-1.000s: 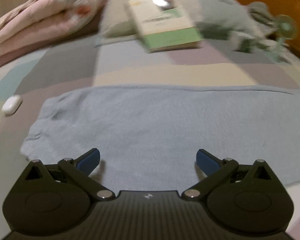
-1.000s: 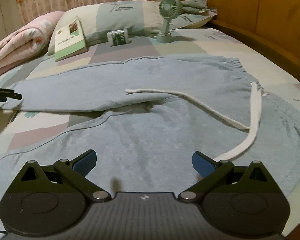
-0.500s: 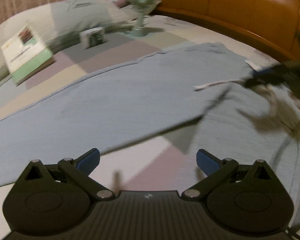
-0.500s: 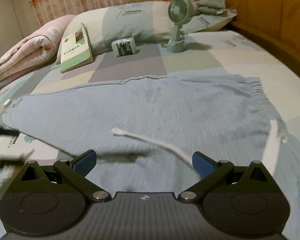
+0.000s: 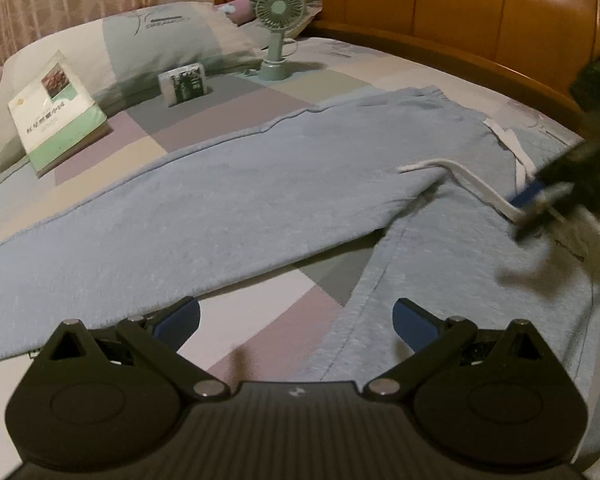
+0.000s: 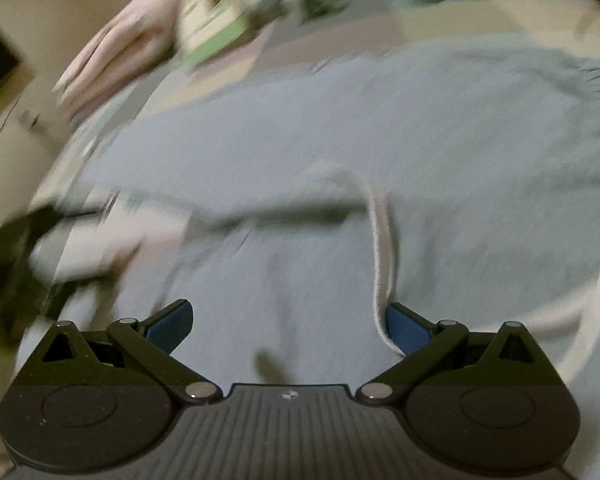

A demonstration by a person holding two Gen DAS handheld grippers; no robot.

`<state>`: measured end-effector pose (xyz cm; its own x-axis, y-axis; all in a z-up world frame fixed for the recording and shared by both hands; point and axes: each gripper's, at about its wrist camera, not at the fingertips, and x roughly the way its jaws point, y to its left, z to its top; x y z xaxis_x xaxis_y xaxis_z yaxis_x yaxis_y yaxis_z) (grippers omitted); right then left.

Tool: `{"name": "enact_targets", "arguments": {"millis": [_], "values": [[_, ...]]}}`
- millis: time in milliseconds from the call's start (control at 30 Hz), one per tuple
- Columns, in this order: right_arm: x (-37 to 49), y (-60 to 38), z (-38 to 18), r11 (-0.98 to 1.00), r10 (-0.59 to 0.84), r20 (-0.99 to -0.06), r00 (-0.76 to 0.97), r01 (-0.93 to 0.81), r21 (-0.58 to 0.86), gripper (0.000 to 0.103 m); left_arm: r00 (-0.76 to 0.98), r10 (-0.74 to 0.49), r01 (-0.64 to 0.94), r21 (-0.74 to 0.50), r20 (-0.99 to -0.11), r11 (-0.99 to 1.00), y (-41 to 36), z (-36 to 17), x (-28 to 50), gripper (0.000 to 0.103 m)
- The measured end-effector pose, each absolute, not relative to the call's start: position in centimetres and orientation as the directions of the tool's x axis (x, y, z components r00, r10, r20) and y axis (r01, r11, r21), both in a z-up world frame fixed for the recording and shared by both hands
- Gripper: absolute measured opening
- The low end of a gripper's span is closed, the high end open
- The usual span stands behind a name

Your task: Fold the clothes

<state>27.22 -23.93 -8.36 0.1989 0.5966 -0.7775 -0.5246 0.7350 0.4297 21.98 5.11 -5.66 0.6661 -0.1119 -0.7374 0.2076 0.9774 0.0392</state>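
Light blue sweatpants [image 5: 228, 200] lie spread flat on the bed, legs apart, with a white drawstring [image 5: 472, 182] across the crotch area. My left gripper [image 5: 296, 320] is open, low over the gap between the two legs, holding nothing. In the left wrist view my right gripper [image 5: 540, 204] shows blurred at the right, down on the drawstring near the waistband. The right wrist view is motion-blurred: my right gripper [image 6: 288, 326] is open above the sweatpants [image 6: 380, 128], with the drawstring [image 6: 380, 248] running down beside its right fingertip.
A book [image 5: 56, 112], a small pack [image 5: 186, 86] and a green handheld fan [image 5: 278, 32] sit by the pillow [image 5: 160, 44] at the back. A wooden headboard [image 5: 480, 12] runs along the right. A pink folded quilt [image 6: 116, 48] lies at the far left.
My left gripper swung from the pant cuff toward the crotch gap. My right gripper dropped close over the drawstring and is still moving fast. Both stayed open.
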Motion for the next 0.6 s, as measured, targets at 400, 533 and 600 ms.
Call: {"name": "enact_targets", "arguments": {"millis": [400,533,600], "values": [[27.7,-23.6,-8.7,0.766,0.592,-0.767,0.247,-0.469,0.44,0.103,0.68,-0.121,0.214,0.038,-0.723,0.976,4.0,-5.2,21.4,0.102],[28.3,-22.8,-9.3,0.775,0.592,-0.762,0.262,-0.443,0.45,0.103,0.677,-0.124,0.213,0.032,-0.726,0.976,4.1,-5.0,21.0,0.102],[28.3,-22.1,-9.7,0.777,0.59,-0.765,0.257,-0.438,0.452,0.103,0.67,-0.126,0.21,0.024,-0.731,0.977,4.4,-5.0,20.8,0.102]]}}
